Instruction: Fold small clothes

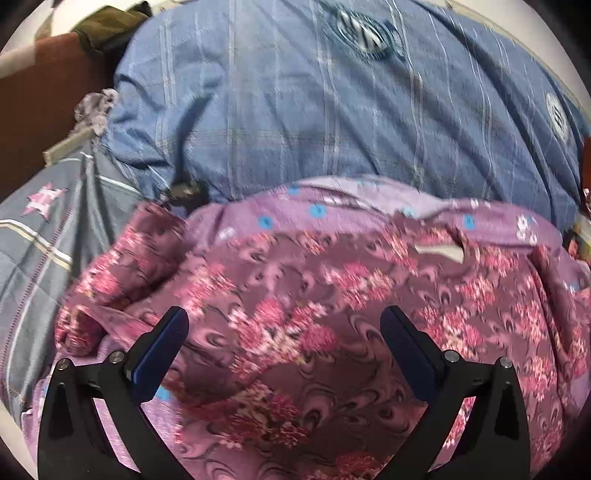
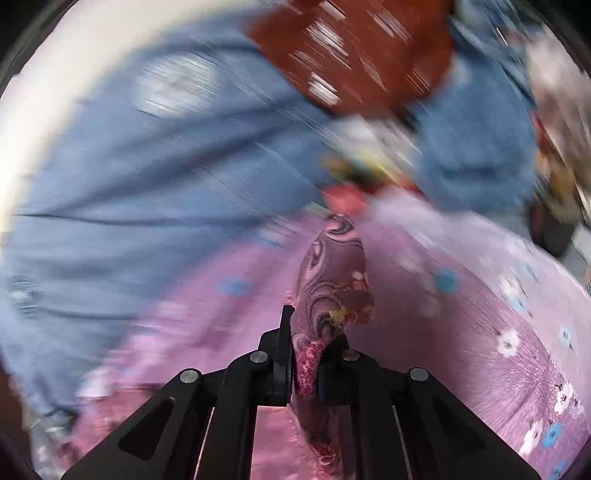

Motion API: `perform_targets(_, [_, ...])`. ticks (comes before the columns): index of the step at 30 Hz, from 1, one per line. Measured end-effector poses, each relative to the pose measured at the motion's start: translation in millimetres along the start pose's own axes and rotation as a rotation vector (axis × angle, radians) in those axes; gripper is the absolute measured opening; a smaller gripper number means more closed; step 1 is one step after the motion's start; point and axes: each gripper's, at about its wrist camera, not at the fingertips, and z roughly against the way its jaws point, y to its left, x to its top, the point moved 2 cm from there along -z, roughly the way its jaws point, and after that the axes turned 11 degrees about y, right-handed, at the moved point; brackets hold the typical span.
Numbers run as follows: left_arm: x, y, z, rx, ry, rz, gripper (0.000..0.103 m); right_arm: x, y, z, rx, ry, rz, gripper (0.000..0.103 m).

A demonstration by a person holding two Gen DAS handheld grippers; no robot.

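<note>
both grippers differ: left gripper gapes empty; right gripper pinches floral garment, surroundings blurred.

Bed in blue plaid cover, floral garment on it

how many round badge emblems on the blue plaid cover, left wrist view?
2: one emblem near the top centre, another emblem at the right edge of the blue plaid cover. More may be hidden.
</note>
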Motion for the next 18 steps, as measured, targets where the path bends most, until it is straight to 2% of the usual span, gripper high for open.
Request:
perform_targets(1, [1.3,3.2,2.8,0.008,-0.011,0.012,0.103,-1.8,15.4,17.4,0.068,-0.025,0.017,0.008])
perform_targets(2, [3.2,9.9,7.2,0.021,-0.029,0.033,0.103,-5.6,37.7,42.4,0.171,-0.056,0.042,0.008])
perform_targets(6, [9.5,39.0,21.6,0.082,-0.089,0.101,0.103,-28.0,125.9,108.0,0.447,-0.111,0.175,0.008])
perform_targets(8, [13.2,59.8,27.5,0.112,-0.109,0.142,0.103,-41.1,169.4,118.8,0.534,-0.097,0.236,0.008])
perform_targets(10, [16.7,79.1,30.5,0.139,-0.116,0.181,0.103,-58.4,215.2,118.0,0.596,-0.053,0.298,0.009])
perform_targets(12, [19.5,103.5,33.5,0.172,-0.121,0.228,0.103,-78.9,256.1,103.8,0.622,0.008,0.346,0.009])
perform_targets(16, [22.1,144.7,39.5,0.249,-0.151,0.311,0.103,-133.4,323.3,48.4,0.659,0.19,0.407,0.014])
perform_targets(17, [22.0,156.4,40.2,0.267,-0.153,0.331,0.103,-147.4,334.1,36.8,0.662,0.234,0.415,0.02])
perform_targets(18, [21.6,162.7,40.5,0.278,-0.153,0.342,0.103,-164.6,346.0,20.3,0.663,0.291,0.424,0.038])
